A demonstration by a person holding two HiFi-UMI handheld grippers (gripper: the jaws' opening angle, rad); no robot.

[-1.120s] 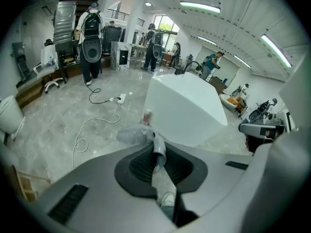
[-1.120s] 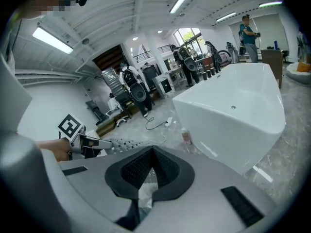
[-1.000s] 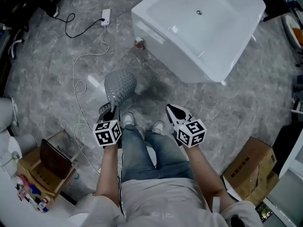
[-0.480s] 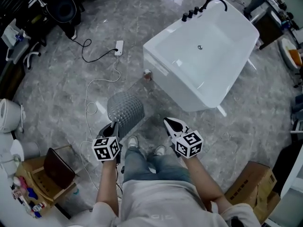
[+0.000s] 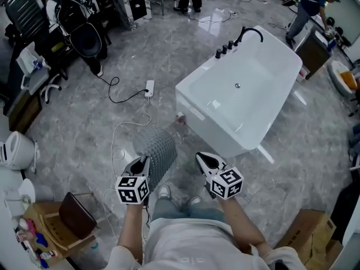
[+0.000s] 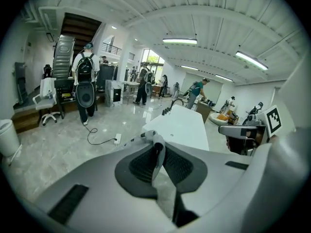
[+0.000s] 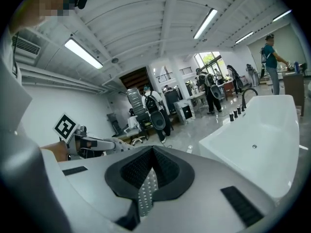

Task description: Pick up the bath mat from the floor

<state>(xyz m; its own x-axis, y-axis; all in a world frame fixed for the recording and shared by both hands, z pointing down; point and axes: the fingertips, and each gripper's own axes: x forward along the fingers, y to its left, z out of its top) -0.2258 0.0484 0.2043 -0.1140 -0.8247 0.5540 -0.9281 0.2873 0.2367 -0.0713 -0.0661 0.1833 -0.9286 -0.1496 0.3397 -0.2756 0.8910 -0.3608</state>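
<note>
left gripper [image 5: 140, 163] is clamped on an edge of the bath mat [image 5: 156, 151] - right gripper [image 5: 203, 159] pinches a dotted strip of it too - hanging near the white bathtub [image 5: 247, 89].

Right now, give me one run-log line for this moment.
left gripper: jaws shut on mat | right gripper: jaws shut on mat | mat: hangs near tub

left gripper [image 5: 141, 162], right gripper [image 5: 202, 158]: grey, marker cubes [image 5: 133, 189] | grey shirt [image 5: 188, 242] | blue jeans [image 5: 179, 210] | white shoes [image 5: 164, 192]
</note>
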